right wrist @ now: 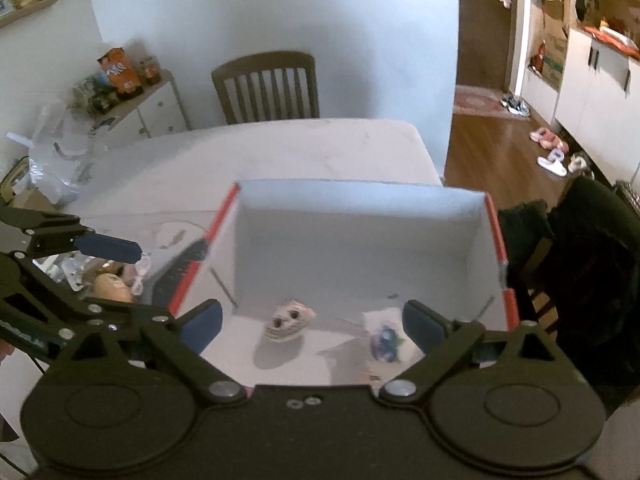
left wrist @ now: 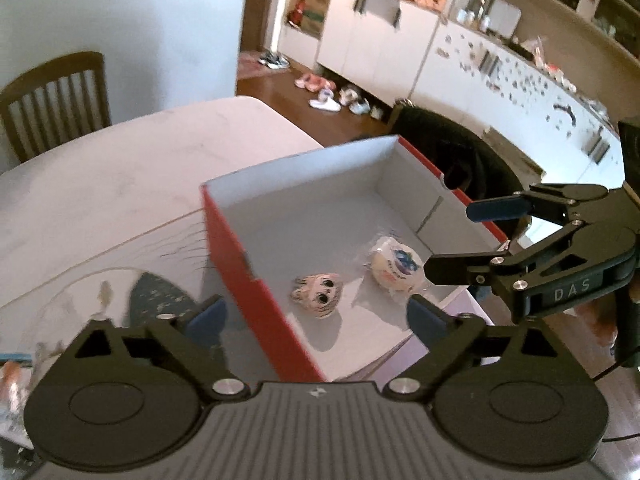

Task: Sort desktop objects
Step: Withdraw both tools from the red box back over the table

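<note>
A red box (left wrist: 224,232) with a white inside stands open on the table. On its floor lie a small doll head (left wrist: 318,294) with big dark eyes and a round wrapped item (left wrist: 394,266) with a blue print. My left gripper (left wrist: 316,316) hovers over the box's near left corner, open and holding nothing. At the box's right edge my right gripper (left wrist: 452,240) is open and empty too. In the right wrist view the right gripper (right wrist: 312,320) hangs above the doll head (right wrist: 290,320) and the wrapped item (right wrist: 386,342) inside the box (right wrist: 498,240). The left gripper (right wrist: 140,280) is at the left.
Left of the box a tan object (right wrist: 110,286) and clear plastic bits (right wrist: 142,274) lie on a printed mat (left wrist: 156,300). A wooden chair (right wrist: 266,86) stands at the far side of the table (right wrist: 280,148), and a black chair (right wrist: 580,260) at the right. Plastic bags (right wrist: 60,160) sit at the far left.
</note>
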Tool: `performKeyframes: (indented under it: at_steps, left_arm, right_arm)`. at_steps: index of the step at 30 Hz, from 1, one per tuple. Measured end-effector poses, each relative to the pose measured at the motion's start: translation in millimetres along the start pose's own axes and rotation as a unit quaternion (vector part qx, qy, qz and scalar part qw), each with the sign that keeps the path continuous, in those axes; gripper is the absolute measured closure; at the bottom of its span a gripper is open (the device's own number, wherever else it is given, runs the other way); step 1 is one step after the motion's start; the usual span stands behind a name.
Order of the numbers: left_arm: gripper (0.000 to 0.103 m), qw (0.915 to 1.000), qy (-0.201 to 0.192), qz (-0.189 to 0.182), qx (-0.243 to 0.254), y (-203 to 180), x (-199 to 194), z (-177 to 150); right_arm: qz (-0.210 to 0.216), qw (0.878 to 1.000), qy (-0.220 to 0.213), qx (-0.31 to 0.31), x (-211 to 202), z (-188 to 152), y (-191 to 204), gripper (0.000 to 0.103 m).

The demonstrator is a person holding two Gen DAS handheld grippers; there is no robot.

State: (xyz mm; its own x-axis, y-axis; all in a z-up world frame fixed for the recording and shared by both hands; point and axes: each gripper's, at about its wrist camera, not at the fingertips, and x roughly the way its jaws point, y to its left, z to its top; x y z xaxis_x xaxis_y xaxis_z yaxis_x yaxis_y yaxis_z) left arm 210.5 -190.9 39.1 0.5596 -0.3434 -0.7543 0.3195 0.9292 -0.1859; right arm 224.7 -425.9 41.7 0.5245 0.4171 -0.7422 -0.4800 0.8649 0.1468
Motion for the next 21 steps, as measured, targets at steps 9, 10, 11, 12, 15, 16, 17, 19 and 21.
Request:
performKeyframes:
  at_steps: [9, 10, 11, 12, 15, 16, 17, 19, 21]
  left_arm:
    - [0.002, 0.9988, -0.030, 0.034, -0.019, 53, -55, -34]
    - [0.002, 0.9985, -0.033, 0.039, -0.020, 59, -60, -37]
    - [0.002, 0.9983, -0.035, 0.043, -0.020, 65, -65, -41]
    - [0.002, 0.9979, -0.038, 0.048, -0.020, 71, -70, -45]
    - [0.002, 0.9965, -0.047, 0.067, -0.016, 89, -86, -56]
    - [0.002, 0.9959, -0.051, 0.073, -0.014, 94, -91, -60]
    - [0.002, 0.9951, -0.054, 0.081, -0.013, 99, -96, -64]
    - [0.002, 0.9940, -0.059, 0.091, -0.014, 111, -105, -70]
    - [0.002, 0.9932, -0.063, 0.096, -0.021, 123, -114, -76]
  right_arm:
    - [-0.003, 1.000, -0.019, -0.018, 1, -1, 68, 0.006]
    - [-0.002, 1.000, -0.020, -0.017, 3, -1, 76, 0.006]
    - [-0.002, 1.000, -0.021, -0.016, 4, -2, 83, 0.006]
    - [-0.002, 1.000, -0.022, -0.016, 5, -3, 90, 0.006]
    - [0.000, 0.999, -0.027, -0.017, 8, -6, 112, 0.006]
    - [0.000, 0.999, -0.027, -0.019, 10, -7, 119, 0.006]
    - [0.000, 0.999, -0.028, -0.021, 11, -7, 126, 0.006]
    - [-0.002, 0.999, -0.029, -0.025, 14, -8, 142, 0.006]
    - [-0.001, 0.999, -0.029, -0.028, 18, -9, 155, 0.006]
